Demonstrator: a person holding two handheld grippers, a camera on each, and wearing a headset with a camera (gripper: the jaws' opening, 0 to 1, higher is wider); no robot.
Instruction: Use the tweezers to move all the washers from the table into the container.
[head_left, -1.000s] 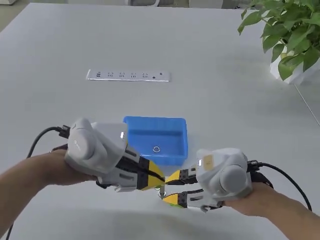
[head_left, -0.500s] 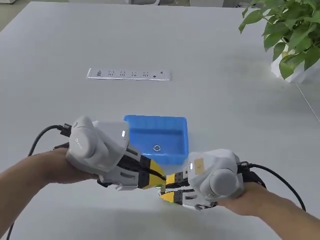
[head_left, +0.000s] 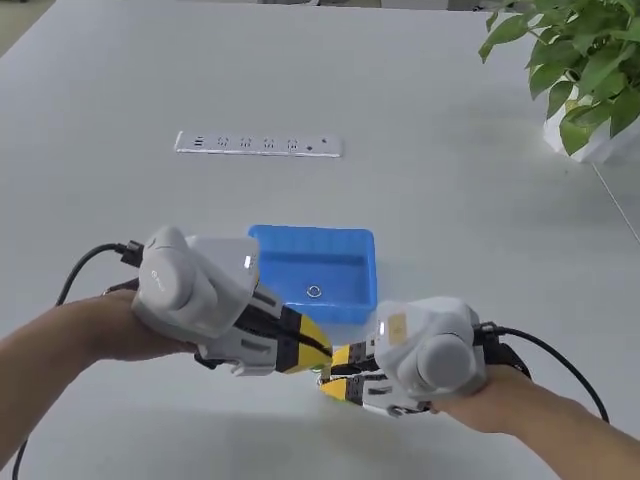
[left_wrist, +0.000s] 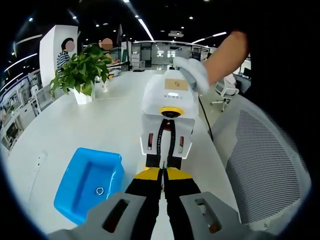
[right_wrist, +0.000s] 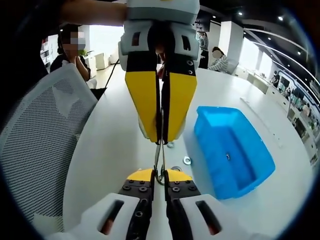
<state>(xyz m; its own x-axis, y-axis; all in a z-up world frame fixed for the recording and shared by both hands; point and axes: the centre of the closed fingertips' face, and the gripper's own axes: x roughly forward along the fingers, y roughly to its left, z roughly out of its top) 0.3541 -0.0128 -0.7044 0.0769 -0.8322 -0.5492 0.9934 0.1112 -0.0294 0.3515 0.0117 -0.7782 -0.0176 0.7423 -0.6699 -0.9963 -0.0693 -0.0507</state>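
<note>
My left gripper (head_left: 318, 352) and my right gripper (head_left: 332, 378) meet tip to tip just in front of the blue container (head_left: 355, 250). In the right gripper view, thin metal tweezers (right_wrist: 160, 147) run from the left gripper's shut yellow jaws down into my right gripper (right_wrist: 159, 176), which is shut on their lower end. A few washers (right_wrist: 187, 160) lie on the table beside the tweezers. One washer (head_left: 314, 292) lies inside the container, and the same washer (left_wrist: 100, 190) shows in the left gripper view. There my left gripper (left_wrist: 163, 172) is shut, facing the right gripper.
A white power strip (head_left: 258, 145) lies beyond the container. A potted plant (head_left: 575, 70) stands at the far right corner. A mesh chair (right_wrist: 45, 130) sits off the table's near edge. People stand in the background.
The right gripper's jaws, spread apart a second ago, have shut on the tweezers, and it has shifted slightly left toward the left gripper. The left gripper has barely moved.
</note>
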